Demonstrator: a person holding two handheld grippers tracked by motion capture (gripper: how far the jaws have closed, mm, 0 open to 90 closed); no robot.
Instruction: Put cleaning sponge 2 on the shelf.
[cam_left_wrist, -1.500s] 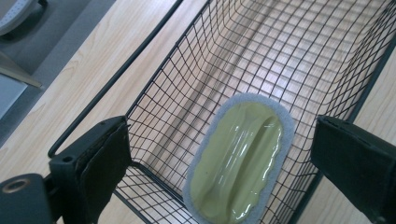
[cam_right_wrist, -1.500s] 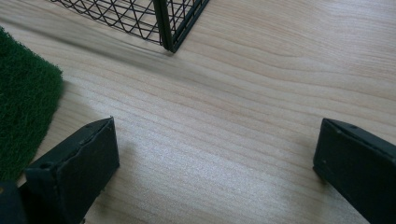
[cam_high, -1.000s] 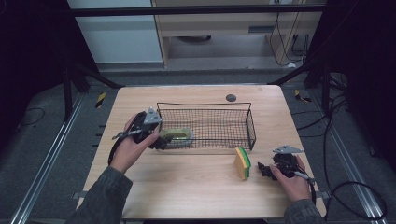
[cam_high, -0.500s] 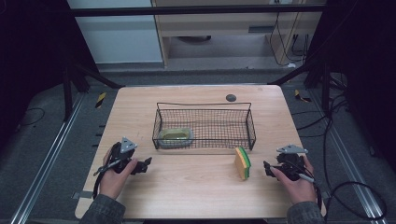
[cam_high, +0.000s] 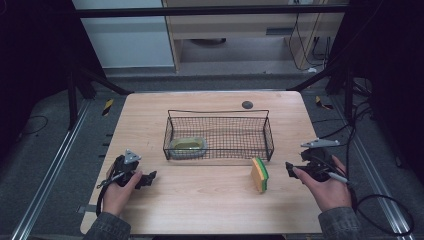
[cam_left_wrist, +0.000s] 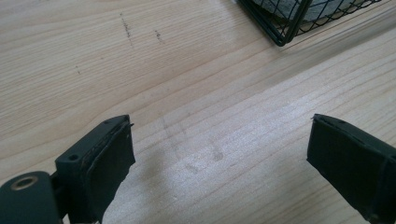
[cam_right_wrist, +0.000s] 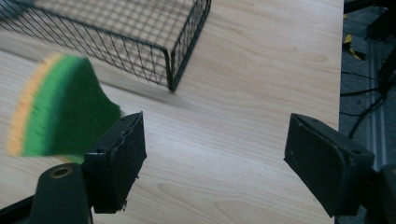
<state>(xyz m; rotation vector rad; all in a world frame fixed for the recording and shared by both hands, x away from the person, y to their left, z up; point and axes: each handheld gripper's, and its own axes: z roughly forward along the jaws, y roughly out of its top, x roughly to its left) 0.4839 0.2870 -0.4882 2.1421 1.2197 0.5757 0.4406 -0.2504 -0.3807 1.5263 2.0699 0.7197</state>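
Tongs, left (cam_high: 150, 177): low over the near left of the pale wooden tabletop (cam_high: 210, 210), jaws wide apart with bare wood between them in the left gripper view; a second ago they were up at the left end of the black wire mesh basket (cam_high: 220, 136), and they have since drawn back toward the person. Tongs, right (cam_high: 290, 170): held just right of the green-and-yellow sponge (cam_high: 259, 174), jaws apart and gripping nothing, having just been closing a little; the hand sits higher than before. Sponge: standing on edge on the tabletop just in front of the basket's right end, unmoved; in the right gripper view it is blurred, its lower part hidden behind the left jaw. Pale green dish-shaped object (cam_high: 187, 145): lying in the basket's left end, where it also lay earlier; seen through mesh, its exact kind hard to make out. Basket corner (cam_left_wrist: 285, 28): cut off at the top edge of the left gripper view.
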